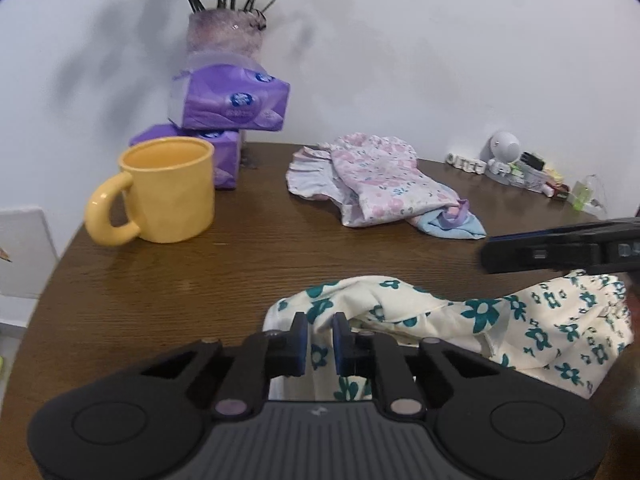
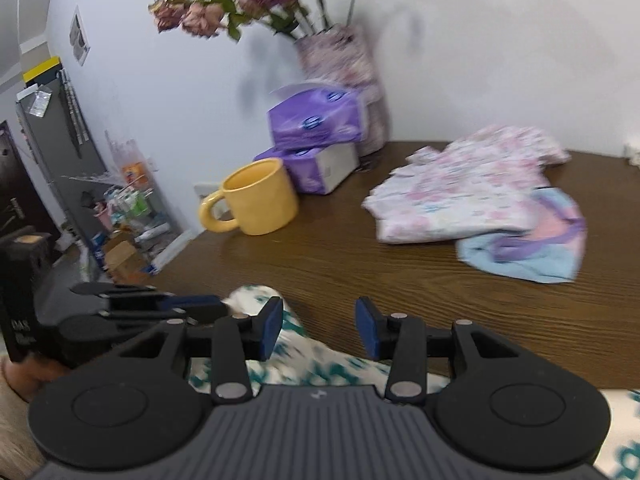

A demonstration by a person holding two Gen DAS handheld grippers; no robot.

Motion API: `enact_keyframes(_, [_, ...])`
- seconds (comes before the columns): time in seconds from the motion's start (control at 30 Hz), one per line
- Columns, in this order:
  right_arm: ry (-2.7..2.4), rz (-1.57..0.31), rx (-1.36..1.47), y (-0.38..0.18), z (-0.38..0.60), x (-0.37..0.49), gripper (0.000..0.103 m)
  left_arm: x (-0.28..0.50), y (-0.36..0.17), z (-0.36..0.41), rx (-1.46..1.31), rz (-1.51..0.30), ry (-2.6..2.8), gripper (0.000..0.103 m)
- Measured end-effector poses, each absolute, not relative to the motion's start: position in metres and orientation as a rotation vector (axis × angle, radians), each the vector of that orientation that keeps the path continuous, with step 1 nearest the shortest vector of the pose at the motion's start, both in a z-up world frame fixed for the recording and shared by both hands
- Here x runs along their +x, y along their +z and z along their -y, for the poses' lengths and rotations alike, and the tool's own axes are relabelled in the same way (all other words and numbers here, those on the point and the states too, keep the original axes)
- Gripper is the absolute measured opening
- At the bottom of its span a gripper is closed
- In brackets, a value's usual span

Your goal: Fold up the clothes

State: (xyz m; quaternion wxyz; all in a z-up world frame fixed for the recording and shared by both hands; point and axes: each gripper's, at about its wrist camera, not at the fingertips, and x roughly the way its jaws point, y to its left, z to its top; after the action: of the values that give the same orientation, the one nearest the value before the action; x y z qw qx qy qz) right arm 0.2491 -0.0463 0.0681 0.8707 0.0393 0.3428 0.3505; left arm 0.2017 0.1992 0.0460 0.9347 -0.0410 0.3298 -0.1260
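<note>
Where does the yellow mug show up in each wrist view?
Left wrist: the yellow mug stands left of centre on the table, handle toward the left, in front of the purple tissue packs.
Right wrist: the mug sits left of centre, mid-height, near the table's left edge.
Shared landmark: the stacked tissue packs just behind it.

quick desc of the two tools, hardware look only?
Both match: left tool and right tool have matte black bodies with ribbed grey centre panels bearing a small logo, round black discs either side, black linkage arms on silver pivot pins, and blue pads on the fingers. No cables visible. A cream fuzzy sleeve shows beside the left tool.
</note>
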Motion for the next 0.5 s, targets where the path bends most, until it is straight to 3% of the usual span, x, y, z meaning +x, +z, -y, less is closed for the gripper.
enact_keyframes(0.13, [0.780,-0.795,0.115,0.060,0.014,0.273,0.041,0.210,0.041,-0.202,-0.090,-0.690,-0.279,0.005])
enact_keyframes(0.33, [0.804,-0.965,0.210,0.032,-0.013,0.301,0.039,0.214,0.029,-0.211,-0.133,-0.729,-0.290,0.004])
enact_keyframes(0.4, [0.815,-0.990,0.235,0.024,-0.018,0.302,0.018,0.216,0.027,-0.213,-0.148,-0.738,-0.288,0.004])
enact_keyframes(0.5, [0.824,-0.923,0.199,0.025,-0.023,0.290,0.008,0.219,0.023,-0.217,-0.183,-0.752,-0.285,0.004])
